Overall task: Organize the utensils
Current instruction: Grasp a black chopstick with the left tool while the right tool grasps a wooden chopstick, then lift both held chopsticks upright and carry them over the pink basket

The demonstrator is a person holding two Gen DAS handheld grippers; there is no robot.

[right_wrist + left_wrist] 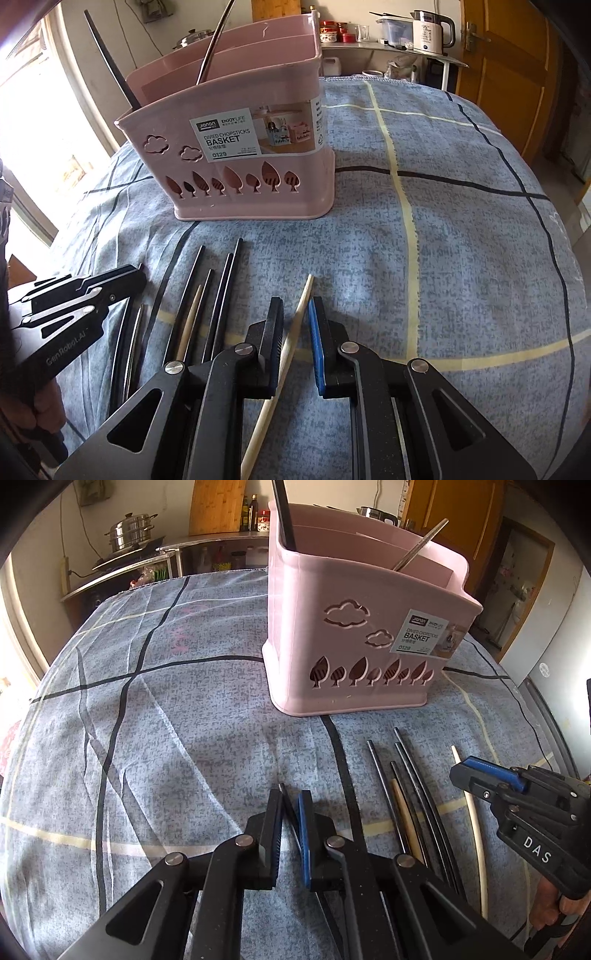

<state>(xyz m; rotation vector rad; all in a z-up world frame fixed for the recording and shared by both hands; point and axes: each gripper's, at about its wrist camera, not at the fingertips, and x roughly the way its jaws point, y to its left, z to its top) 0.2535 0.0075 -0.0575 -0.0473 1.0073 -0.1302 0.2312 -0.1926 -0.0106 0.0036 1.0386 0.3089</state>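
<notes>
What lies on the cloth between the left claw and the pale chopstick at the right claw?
A row of black chopsticks with one tan wooden chopstick among them, seen in both wrist views, between the left claw and the pale chopstick.
</notes>
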